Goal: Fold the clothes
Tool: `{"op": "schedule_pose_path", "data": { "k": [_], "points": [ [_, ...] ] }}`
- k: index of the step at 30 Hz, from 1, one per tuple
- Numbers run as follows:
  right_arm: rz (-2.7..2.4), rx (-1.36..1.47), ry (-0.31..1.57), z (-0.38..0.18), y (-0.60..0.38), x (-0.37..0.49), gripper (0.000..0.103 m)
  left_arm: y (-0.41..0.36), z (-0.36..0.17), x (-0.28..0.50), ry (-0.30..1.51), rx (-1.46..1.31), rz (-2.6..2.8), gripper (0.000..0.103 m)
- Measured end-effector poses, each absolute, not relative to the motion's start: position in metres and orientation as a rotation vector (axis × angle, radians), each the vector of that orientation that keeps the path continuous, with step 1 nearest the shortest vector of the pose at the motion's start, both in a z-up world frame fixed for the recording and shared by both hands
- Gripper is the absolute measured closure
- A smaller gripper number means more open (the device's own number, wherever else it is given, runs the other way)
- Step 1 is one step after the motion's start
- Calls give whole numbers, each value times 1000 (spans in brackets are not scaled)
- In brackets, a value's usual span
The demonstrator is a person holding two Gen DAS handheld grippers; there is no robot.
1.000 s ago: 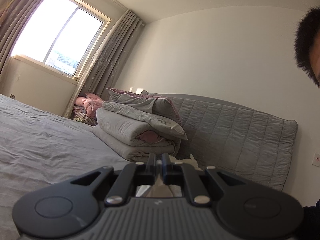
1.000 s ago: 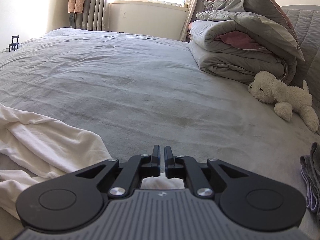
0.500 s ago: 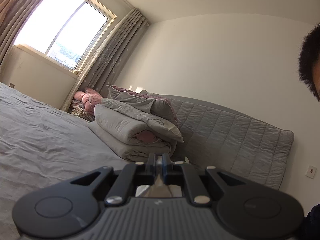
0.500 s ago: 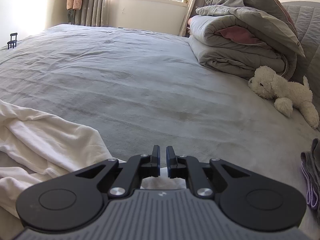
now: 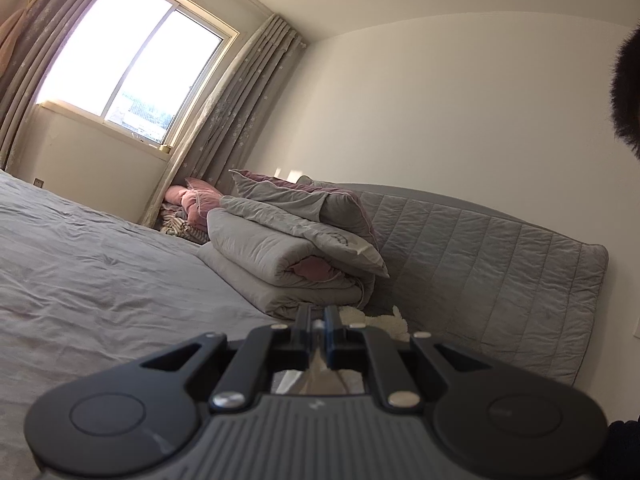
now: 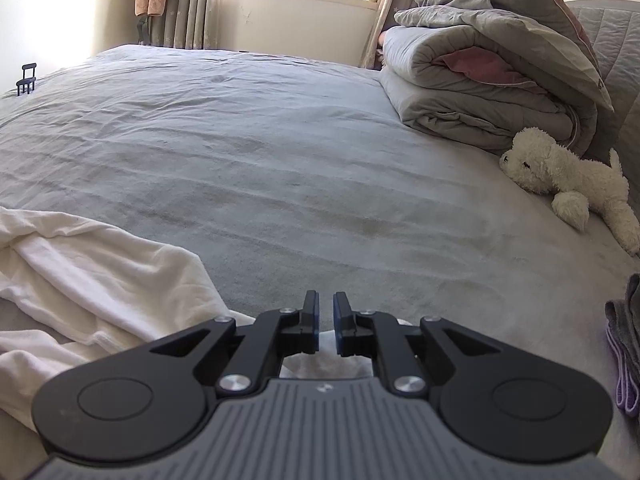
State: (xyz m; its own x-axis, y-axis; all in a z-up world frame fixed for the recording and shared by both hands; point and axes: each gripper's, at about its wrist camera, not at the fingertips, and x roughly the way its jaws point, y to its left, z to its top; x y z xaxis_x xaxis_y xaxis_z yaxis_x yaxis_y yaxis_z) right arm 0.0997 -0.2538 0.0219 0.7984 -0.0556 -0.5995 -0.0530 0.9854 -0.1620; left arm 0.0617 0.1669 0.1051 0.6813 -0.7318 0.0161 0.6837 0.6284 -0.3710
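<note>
Fold barely begun, by the look of it. The crumpled white cotton garment [image 6: 92,280] is spread loose and rumpled on the grey-sheeted bed [image 6: 280,152], at the near left of the right wrist view; no finished fold is seen. The left gripper [image 5: 318,322] is clenched on a pinch of pale fabric, held level. The right gripper [image 6: 326,308] is nearly closed, a narrow gap left; white cloth shows under the jaws, but whether it is pinched cannot be told. A small grey-and-lilac cloth [image 6: 626,344] is seen at the right edge, apparently folded. Left: flattening, then all folds.
</note>
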Motion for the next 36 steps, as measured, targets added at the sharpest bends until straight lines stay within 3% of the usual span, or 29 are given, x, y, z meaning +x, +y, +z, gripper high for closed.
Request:
{"op": "schedule_pose_path", "data": {
  "k": [26, 36],
  "points": [
    [-39, -169, 659, 19, -258, 101, 89, 148, 96, 76, 189, -92, -476, 96],
    [-57, -154, 646, 24, -261, 100, 82, 150, 87, 93, 252, -27, -283, 96]
  ]
}}
